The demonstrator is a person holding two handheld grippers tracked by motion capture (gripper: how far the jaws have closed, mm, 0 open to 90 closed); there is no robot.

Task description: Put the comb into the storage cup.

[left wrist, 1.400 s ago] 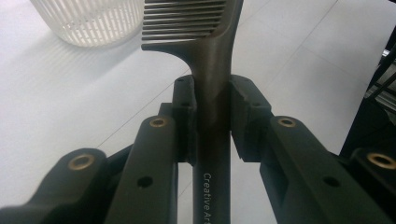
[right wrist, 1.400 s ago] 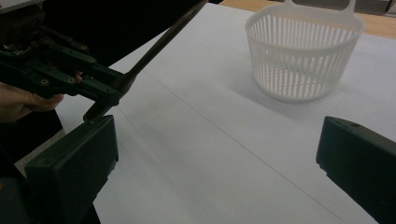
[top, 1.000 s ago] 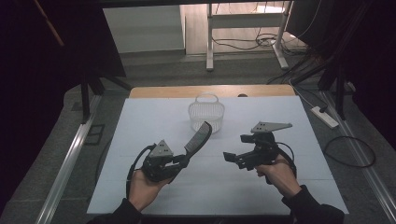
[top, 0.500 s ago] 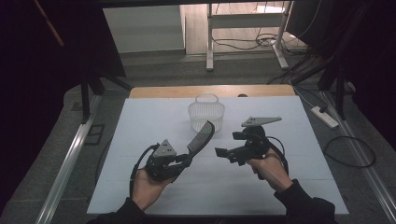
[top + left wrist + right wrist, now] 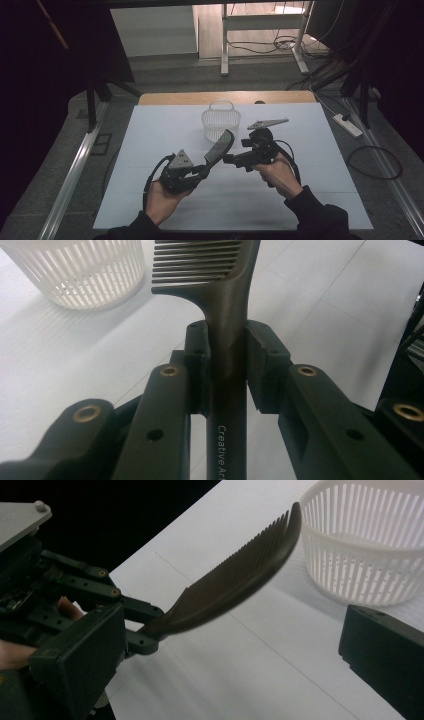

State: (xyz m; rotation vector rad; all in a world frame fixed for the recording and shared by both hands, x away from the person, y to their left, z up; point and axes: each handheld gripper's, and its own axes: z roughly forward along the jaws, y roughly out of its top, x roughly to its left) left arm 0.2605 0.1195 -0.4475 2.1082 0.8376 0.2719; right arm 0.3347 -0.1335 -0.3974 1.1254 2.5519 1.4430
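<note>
Shifted since the earlier frame: right tool (image 5: 231,159), now closer to the comb (image 5: 219,146), its jaws apart with nothing between them. Left tool (image 5: 226,360): held low over the white bench (image 5: 320,150), jaws clamped on the comb's handle, toothed end raised toward the basket. White slatted basket (image 5: 220,120): just beyond the comb, standing on the bench.

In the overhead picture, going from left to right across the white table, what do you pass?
Left gripper → dark comb clamped in it → right gripper reaching toward the comb. The white basket stands farther back, overlapping them sideways.
</note>
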